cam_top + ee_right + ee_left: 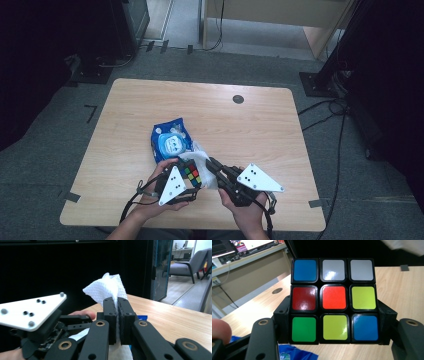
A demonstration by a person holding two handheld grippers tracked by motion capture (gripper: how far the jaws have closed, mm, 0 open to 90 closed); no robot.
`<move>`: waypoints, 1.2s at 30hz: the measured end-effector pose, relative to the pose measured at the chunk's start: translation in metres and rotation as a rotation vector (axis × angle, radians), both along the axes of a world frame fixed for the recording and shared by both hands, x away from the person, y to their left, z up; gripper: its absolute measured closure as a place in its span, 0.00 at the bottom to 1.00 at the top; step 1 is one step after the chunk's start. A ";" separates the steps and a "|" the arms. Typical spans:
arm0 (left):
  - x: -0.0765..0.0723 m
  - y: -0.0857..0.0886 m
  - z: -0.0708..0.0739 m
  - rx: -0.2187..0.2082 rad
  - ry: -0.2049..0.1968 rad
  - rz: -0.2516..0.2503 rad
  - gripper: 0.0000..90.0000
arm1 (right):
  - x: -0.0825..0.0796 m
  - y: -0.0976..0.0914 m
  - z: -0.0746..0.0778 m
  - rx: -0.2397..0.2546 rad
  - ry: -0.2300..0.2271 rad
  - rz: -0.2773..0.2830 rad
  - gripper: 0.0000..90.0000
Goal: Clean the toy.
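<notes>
My left gripper (192,176) is shut on a colourful puzzle cube (192,174). In the left gripper view the cube (333,300) sits clamped between the two black jaws, with blue, white, red, orange, yellow and green squares facing the camera. My right gripper (210,163) is shut on a white wet wipe (202,161), just right of the cube. The wipe (107,288) sticks up crumpled above the closed pads (125,315) in the right gripper view. A blue pack of wet wipes (171,140) lies flat on the table just beyond both grippers.
The light wooden table (250,125) has a round grey cable hole (238,99) near its far edge. Cables and dark stands are on the floor to the right. Bare tabletop stretches to the left, right and far side of the pack.
</notes>
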State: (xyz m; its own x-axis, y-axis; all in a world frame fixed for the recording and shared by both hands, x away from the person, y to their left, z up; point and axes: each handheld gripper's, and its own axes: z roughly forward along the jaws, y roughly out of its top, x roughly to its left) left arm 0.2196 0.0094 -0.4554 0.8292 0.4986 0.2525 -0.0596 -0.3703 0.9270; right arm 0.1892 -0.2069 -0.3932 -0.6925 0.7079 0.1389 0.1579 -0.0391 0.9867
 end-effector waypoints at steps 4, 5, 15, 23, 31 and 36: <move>-0.004 -0.003 0.002 -0.003 -0.009 -0.017 0.38 | 0.004 0.002 -0.006 -0.018 0.012 -0.001 0.97; -0.005 -0.003 0.002 -0.003 -0.012 -0.020 0.38 | 0.004 0.003 -0.007 -0.023 0.015 0.000 0.97; -0.005 -0.001 0.004 -0.011 -0.017 -0.018 0.38 | 0.012 0.004 -0.019 -0.041 0.056 -0.010 0.97; -0.006 0.001 0.007 -0.021 -0.031 -0.013 0.38 | 0.018 -0.002 -0.026 -0.047 0.071 -0.036 0.97; -0.004 0.004 0.009 -0.025 -0.038 0.001 0.38 | 0.024 -0.008 -0.033 -0.059 0.095 -0.065 0.97; 0.000 0.010 0.011 -0.032 -0.039 0.035 0.38 | 0.025 -0.009 -0.036 -0.064 0.107 -0.069 0.97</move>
